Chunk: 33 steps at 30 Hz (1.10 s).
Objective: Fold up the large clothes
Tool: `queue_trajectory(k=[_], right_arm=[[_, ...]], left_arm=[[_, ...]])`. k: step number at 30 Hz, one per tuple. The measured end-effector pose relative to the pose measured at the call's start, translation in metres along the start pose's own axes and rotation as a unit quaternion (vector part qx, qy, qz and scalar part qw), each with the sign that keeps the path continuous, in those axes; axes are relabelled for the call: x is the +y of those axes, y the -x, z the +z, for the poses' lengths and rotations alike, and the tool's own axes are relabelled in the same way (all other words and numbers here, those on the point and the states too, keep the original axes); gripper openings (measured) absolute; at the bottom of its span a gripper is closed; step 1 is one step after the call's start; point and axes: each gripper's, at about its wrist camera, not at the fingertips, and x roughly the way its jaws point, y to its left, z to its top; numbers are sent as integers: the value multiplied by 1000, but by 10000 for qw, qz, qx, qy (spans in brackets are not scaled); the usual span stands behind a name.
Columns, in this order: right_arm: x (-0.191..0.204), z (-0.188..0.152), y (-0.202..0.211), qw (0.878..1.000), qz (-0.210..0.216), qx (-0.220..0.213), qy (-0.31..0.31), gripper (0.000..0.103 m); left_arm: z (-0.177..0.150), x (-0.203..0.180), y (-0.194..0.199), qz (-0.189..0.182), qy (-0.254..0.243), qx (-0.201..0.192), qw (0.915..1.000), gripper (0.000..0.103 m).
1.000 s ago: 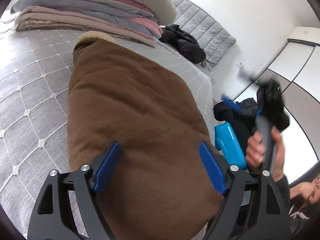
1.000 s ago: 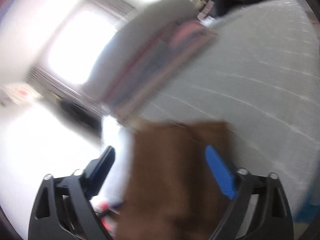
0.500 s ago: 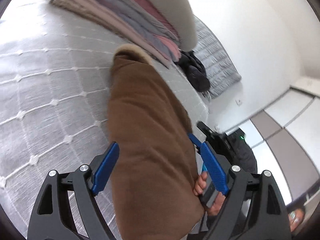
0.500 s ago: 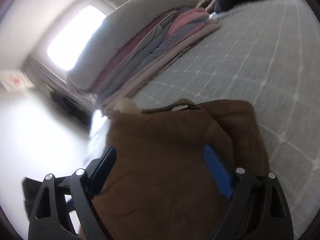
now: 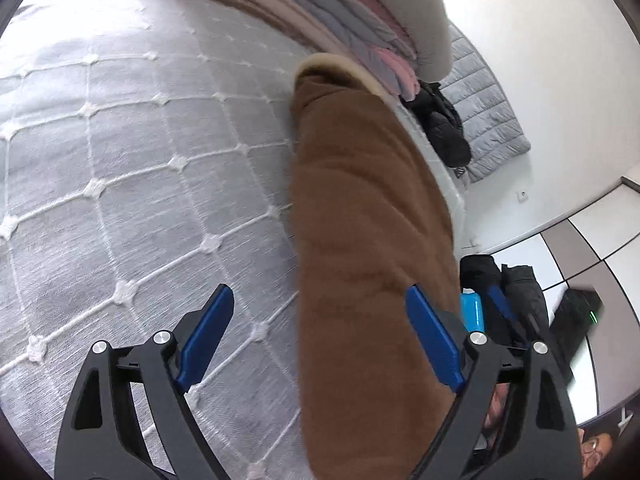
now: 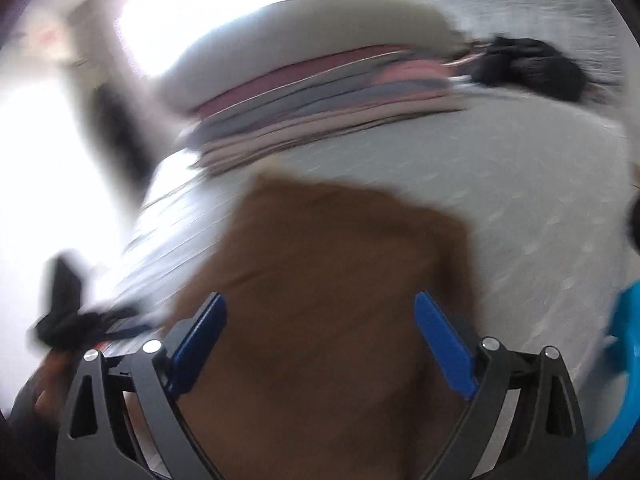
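My two tongs: black frames, blue pads.
Left tongs point(image 5: 316, 334) and right tongs point(image 6: 320, 340) share black cut-out arms, silver screw heads at the joints and flat blue finger pads point(image 5: 206, 340).

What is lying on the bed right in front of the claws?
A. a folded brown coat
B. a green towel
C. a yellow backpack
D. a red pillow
A: a folded brown coat with a cream furry edge lies on the grey quilted bed, below the stack of blankets.

light: bright daylight, blown-out window point(image 6: 180, 20) | left view: sharp, fisheye-bent | right view: motion-blurred
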Motion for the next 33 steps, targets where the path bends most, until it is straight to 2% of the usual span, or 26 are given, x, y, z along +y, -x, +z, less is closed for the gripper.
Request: queue_trajectory(k=[1, 3, 5, 7, 9, 11, 12, 13, 14, 15, 17, 21, 24, 26, 30, 33], right_arm=[[8, -7, 5, 9994, 323, 129, -5, 92], [29, -15, -1, 9976, 650, 250, -6, 92], [39, -17, -4, 9961, 798, 378, 7, 92], [48, -19, -3, 9974, 399, 534, 262, 92], [46, -24, -4, 9974, 26, 606, 394, 92], [23, -27, -20, 9952, -248, 950, 57, 94], [1, -35, -40, 9893, -391, 1382, -247, 94], [-16, -43, -56, 9846, -419, 1644, -426, 96], [-31, -52, -67, 9826, -190, 1732, -645, 96], [-46, -61, -69, 9833, 170, 1532, -969, 96], [-54, -62, -64, 9827, 410, 1275, -1278, 96], [-40, -63, -64, 9855, 68, 1295, -1094, 96], [-42, -63, -60, 9836, 144, 1262, -1280, 96], [-49, -62, -62, 9813, 277, 1203, -1477, 96], [-50, -60, -61, 9814, 278, 1141, -1516, 96], [-48, -63, -58, 9819, 216, 1128, -1504, 96]], left_arm=[[-2, 5, 0, -200, 158, 68, 9997, 84], [-8, 11, 6, -548, 386, 74, 9977, 84], [-20, 8, 25, -520, 282, -210, 9980, 84], [-36, 1, 44, -555, -10, -312, 9980, 84], [-52, -6, 60, -788, -236, -209, 9964, 84], [-76, -18, 80, -880, -735, -171, 9933, 84], [-88, -23, 88, -978, -935, -90, 9908, 84], [-101, -27, 93, -1180, -1010, 40, 9879, 84], [-112, -32, 95, -1360, -1088, 177, 9846, 84], [-122, -39, 95, -1434, -1220, 280, 9817, 84], [-139, -57, 87, -1378, -1601, 444, 9764, 84], [-152, -73, 53, -1285, -1761, 710, 9734, 84], [-147, -76, 32, -1167, -1767, 756, 9744, 84], [-149, -79, 32, -1058, -1865, 620, 9748, 84], [-157, -92, 43, -1266, -2099, 544, 9680, 84], [-157, -101, 33, -1119, -2210, 608, 9669, 84]])
